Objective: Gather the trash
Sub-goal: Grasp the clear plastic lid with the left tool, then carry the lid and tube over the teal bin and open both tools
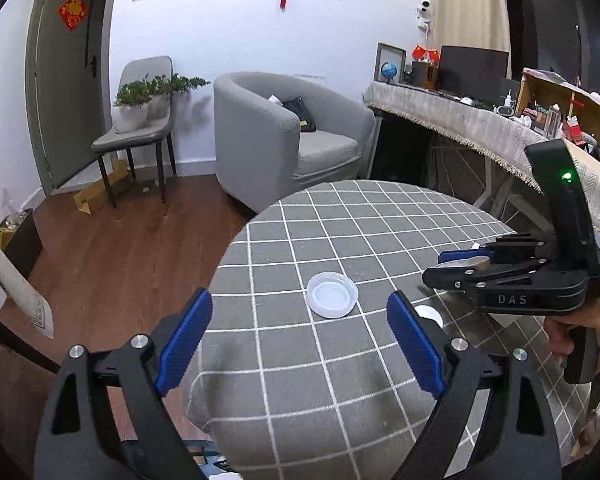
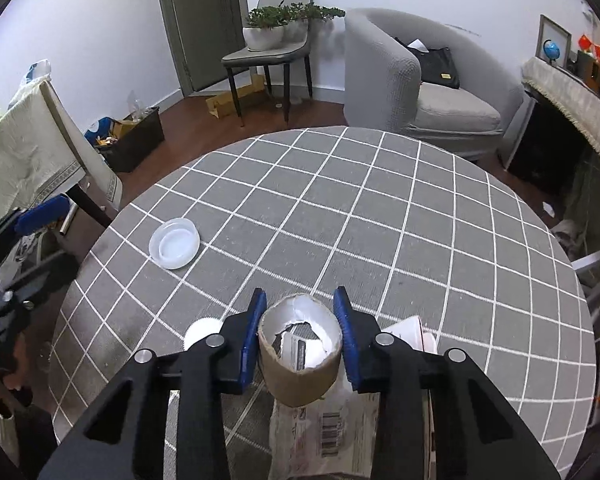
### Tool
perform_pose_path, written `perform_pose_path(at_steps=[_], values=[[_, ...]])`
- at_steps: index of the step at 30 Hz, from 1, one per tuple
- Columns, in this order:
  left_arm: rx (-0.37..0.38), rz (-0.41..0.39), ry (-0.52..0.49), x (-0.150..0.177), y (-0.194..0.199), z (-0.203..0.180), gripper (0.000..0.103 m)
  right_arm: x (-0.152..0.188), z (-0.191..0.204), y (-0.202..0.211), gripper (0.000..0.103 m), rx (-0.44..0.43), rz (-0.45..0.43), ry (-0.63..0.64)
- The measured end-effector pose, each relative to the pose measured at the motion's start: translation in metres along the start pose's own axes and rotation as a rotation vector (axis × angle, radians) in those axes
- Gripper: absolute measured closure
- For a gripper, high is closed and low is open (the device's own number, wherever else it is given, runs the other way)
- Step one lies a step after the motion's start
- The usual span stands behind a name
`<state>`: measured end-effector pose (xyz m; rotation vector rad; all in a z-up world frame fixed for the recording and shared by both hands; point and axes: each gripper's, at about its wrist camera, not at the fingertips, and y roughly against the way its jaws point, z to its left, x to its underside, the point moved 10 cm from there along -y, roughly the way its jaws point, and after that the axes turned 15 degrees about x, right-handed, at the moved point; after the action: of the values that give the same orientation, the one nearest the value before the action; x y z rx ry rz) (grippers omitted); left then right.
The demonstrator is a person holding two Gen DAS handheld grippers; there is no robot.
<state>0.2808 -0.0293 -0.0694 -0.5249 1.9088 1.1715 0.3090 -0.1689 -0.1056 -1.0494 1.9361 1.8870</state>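
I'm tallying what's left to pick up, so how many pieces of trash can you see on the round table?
3 for certain: a clear plastic lid near the left edge, a small white disc by the right gripper, and a crumpled labelled bag beneath it. More may hide behind the gripper, which holds a cardboard tube.

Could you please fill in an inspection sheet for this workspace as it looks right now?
Surface: round table under a grey checked cloth.
Job's things: cardboard tube between the right jaws; clear plastic lid lying apart on the cloth; white packaging with a barcode under the tube; a small white round item beside it.
Clutter: nothing seen beyond the trash.
Grippers: left gripper open, aimed at the lid; right gripper shut on the tube.
Cables: nothing seen on the table.
Surroundings: armchair, chair with potted plants, black bin on the floor.
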Motion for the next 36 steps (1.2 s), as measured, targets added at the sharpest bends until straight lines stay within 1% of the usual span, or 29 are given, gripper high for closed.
perform_pose_path(at_steps=[2,5,7,9,12,15,17,19,23,24,25,27,33,36], values=[[-0.001,0.028,0.004,0.001,-0.01,0.001,0.013,-0.003,0.0,0.0,0.069,-0.007,-0.006,0.006],[-0.008,0.077,-0.014,0.005,-0.023,0.0,0.014,-0.012,-0.005,0.002,0.069,-0.035,-0.028,-0.021],[-0.026,0.103,-0.024,0.006,-0.03,0.001,0.019,-0.018,-0.008,0.003,0.069,-0.052,-0.039,-0.038],[-0.039,0.122,-0.022,0.006,-0.036,0.004,0.02,-0.021,-0.008,0.001,0.069,-0.066,-0.043,-0.043],[-0.041,0.148,-0.028,0.007,-0.045,0.004,0.024,-0.025,-0.005,0.0,0.069,-0.092,-0.047,-0.05],[-0.031,0.167,-0.038,0.007,-0.053,0.0,0.024,-0.034,-0.003,0.0,0.069,-0.131,-0.052,-0.074],[-0.027,0.182,-0.047,0.008,-0.058,-0.001,0.028,-0.038,-0.004,-0.001,0.069,-0.135,-0.053,-0.077],[-0.023,0.209,-0.055,0.01,-0.064,-0.002,0.035,-0.04,-0.004,-0.003,0.069,-0.139,-0.054,-0.081],[-0.017,0.235,-0.045,0.011,-0.071,0.0,0.042,-0.046,-0.001,-0.007,0.069,-0.143,-0.056,-0.078],[-0.012,0.242,-0.04,0.012,-0.072,0.0,0.046,-0.048,-0.001,-0.008,0.069,-0.145,-0.057,-0.078],[-0.002,0.252,-0.036,0.014,-0.074,0.0,0.054,-0.051,0.001,-0.008,0.069,-0.147,-0.059,-0.077],[0.004,0.253,-0.035,0.014,-0.074,0.0,0.061,-0.05,0.003,-0.007,0.069,-0.147,-0.062,-0.076],[0.023,0.24,-0.004,0.018,-0.064,0.003,0.061,-0.051,0.008,-0.004,0.069,-0.15,-0.06,-0.092],[0.033,0.218,0.018,0.018,-0.054,0.003,0.061,-0.053,0.016,0.003,0.069,-0.151,-0.069,-0.085]])
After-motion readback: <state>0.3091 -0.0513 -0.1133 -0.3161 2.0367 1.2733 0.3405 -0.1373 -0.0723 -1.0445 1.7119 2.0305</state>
